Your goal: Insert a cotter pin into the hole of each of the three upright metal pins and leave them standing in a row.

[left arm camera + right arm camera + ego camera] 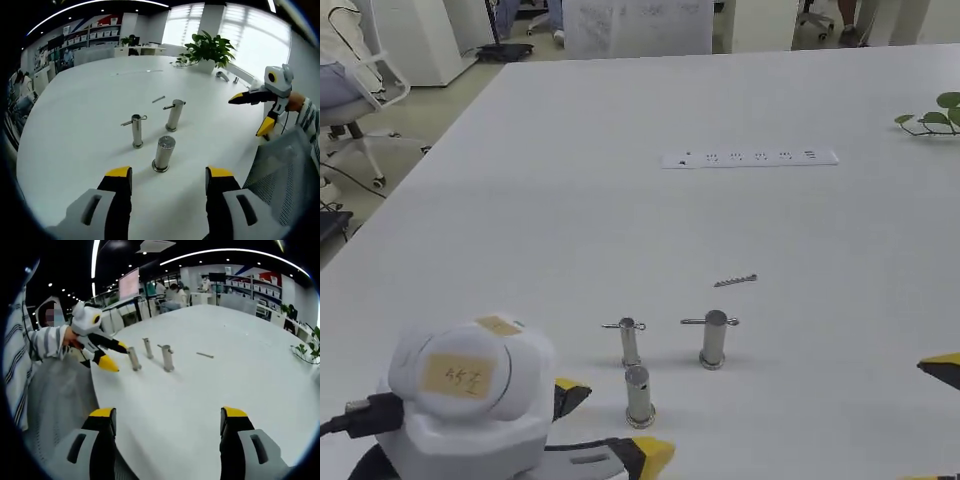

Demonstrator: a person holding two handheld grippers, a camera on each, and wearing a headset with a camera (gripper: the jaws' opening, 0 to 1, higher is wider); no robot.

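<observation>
Fingers [119, 176] of the left gripper [169, 175] stand apart, a bare metal pin [164, 152] upright at their 12 o'clock. The right gripper [167, 417] gapes likewise. A loose cotter pin [158, 99] lies beyond at 12 o'clock on the table [75, 125].

On the worktop [520, 200] stand 3 metal pins [638, 396]. There are 3 cotter pins [735, 281]: 2 sit through pins, 1 lies loose. Also 1 power strip [750, 157], 1 leafy sprig [932, 120] and 2 grippers, the left gripper [612, 422] and the right gripper [167, 415].
</observation>
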